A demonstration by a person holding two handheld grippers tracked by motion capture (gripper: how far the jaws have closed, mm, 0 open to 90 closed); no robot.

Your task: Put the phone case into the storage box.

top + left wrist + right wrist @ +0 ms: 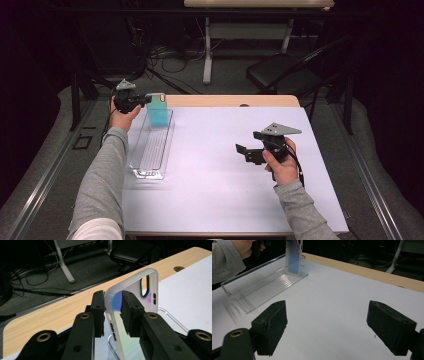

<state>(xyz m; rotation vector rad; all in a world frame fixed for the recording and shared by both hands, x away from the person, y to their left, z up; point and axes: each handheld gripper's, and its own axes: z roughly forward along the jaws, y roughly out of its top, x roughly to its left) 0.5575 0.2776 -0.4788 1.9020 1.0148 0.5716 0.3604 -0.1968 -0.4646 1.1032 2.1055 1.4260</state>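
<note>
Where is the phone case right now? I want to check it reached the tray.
In the high view the phone case stands upright at the far end of the clear tray, on the table's left side, between the left gripper's jaws.

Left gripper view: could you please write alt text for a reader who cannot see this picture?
Two black jaws of the left gripper stand on either side of the upper edge of a translucent phone case, which stands upright in a clear plastic tray. Behind it run the wooden table edge and a dark floor with cables.
</note>
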